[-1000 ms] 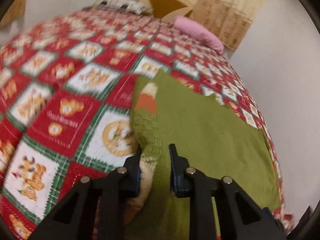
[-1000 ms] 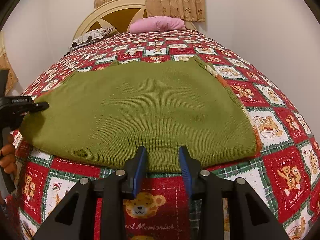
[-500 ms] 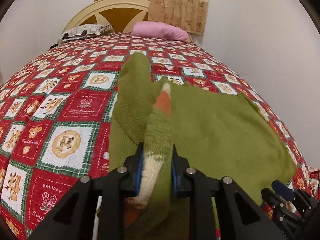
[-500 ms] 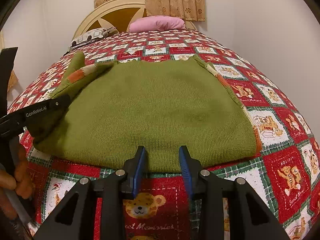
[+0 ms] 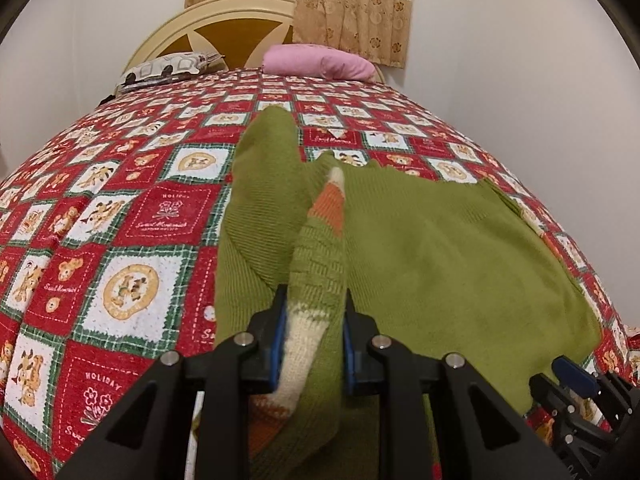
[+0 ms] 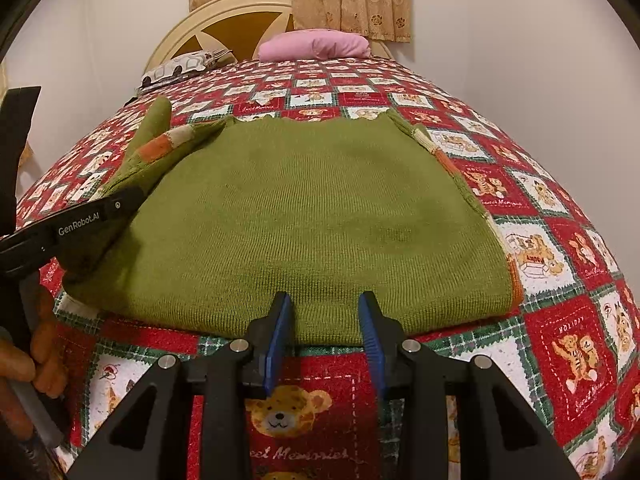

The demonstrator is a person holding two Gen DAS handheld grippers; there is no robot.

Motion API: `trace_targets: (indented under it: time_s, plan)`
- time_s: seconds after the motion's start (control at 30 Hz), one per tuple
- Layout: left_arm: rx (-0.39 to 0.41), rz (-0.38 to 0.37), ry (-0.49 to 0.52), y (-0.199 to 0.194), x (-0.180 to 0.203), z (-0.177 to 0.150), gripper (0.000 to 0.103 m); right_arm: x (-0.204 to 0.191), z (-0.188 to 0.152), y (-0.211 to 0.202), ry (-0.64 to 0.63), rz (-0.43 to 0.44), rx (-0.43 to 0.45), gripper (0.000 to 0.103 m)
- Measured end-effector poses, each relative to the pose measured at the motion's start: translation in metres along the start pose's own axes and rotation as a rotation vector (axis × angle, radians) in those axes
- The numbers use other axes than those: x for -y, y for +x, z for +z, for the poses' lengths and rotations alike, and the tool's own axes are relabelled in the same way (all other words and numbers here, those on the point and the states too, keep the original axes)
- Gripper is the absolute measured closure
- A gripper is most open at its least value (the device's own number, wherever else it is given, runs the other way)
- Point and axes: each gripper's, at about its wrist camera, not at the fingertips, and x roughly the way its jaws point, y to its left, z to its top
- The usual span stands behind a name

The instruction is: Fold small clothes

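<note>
An olive-green knitted sweater [image 6: 320, 208] lies flat on the bed, hem toward me. Its left sleeve [image 5: 320, 264], with an orange and cream striped cuff, is lifted and drawn over the sweater's left edge. My left gripper [image 5: 314, 304] is shut on that cuff; the cream band sits between the pads. In the right wrist view its finger [image 6: 100, 214] shows at the left, over the sweater's side. My right gripper [image 6: 324, 308] stands open at the middle of the hem, the flat hem edge between its tips, unpinched. It also shows low right [image 5: 576, 376].
A red, white and green teddy-bear bedspread [image 5: 120, 220] covers the bed. A pink pillow [image 5: 320, 62] and a patterned pillow [image 5: 168, 68] lie at the headboard [image 6: 224, 28]. A white wall runs close along the right. A person's hand [image 6: 40, 360] holds the left gripper.
My left gripper closed on the sleeve cuff, rolled level and carried the sleeve to the right, over the sweater's left edge. The right gripper has stayed at the hem.
</note>
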Motion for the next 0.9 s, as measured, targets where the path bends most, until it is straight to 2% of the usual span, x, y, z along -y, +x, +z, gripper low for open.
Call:
trace_targets:
  time_s: [0.5,0.57,0.67,0.77,0.83,0.9]
  plan:
    - [0.018,-0.026,-0.021,-0.001,-0.002,-0.001,0.080,-0.002,0.003,-0.002,-0.018,-0.001,-0.014,0.062]
    - [0.018,-0.037,-0.031,-0.002,-0.003,-0.001,0.080,0.001,0.010,-0.005,-0.001,0.037,-0.018,0.062]
    - [0.020,-0.040,-0.033,-0.001,-0.004,-0.001,0.080,0.002,0.036,-0.013,0.052,0.141,0.016,0.062]
    - [0.020,-0.044,-0.035,-0.001,-0.004,-0.001,0.080,-0.009,0.064,-0.009,0.051,0.192,0.032,0.062]
    - [0.021,-0.051,-0.040,-0.002,-0.004,-0.002,0.080,-0.021,0.086,0.002,0.050,0.262,0.021,0.061]
    - [0.021,-0.051,-0.041,-0.002,-0.004,-0.002,0.080,-0.032,0.101,0.016,0.044,0.321,-0.005,0.053]
